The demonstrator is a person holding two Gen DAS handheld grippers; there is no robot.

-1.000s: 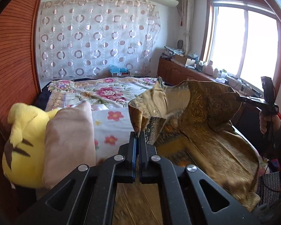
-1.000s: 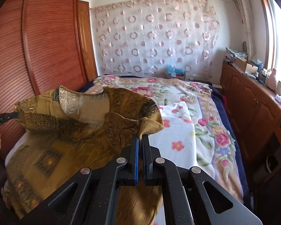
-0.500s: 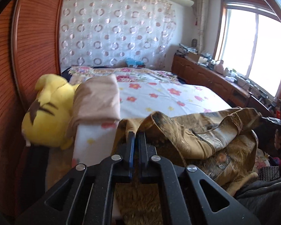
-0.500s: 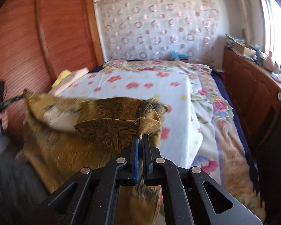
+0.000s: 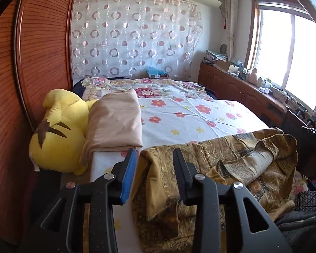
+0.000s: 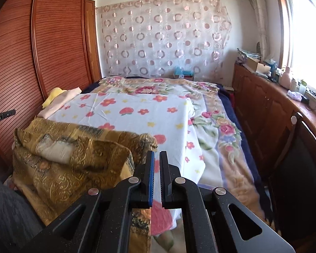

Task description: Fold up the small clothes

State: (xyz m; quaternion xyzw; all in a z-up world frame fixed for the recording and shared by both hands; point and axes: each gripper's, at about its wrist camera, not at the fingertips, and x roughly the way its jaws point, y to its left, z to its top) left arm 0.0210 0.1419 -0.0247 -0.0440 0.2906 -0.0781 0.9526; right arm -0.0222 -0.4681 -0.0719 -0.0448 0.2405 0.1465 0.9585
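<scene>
Garment (image 5: pixel 231 168): gold patterned top, crumpled on the bed's (image 5: pixel 189 113) near edge.
Left view only: yellow plush (image 5: pixel 59 135).
Left gripper (image 5: pixel 153 154): just parted, cloth released.
Right gripper (image 6: pixel 157 156): nearly together, cloth dropped since before.

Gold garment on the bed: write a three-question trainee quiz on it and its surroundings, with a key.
1. True or false: the left hand-held gripper is clamped shut on the gold garment.
2. What leans against the yellow plush toy? A. a folded beige cloth B. a book C. a shoe
3. What does the garment lie on?

Key
1. False. Its jaws have just been opening and stand apart; the garment's edge lies between them, unpressed.
2. A
3. The bed, at its near edge.
</scene>
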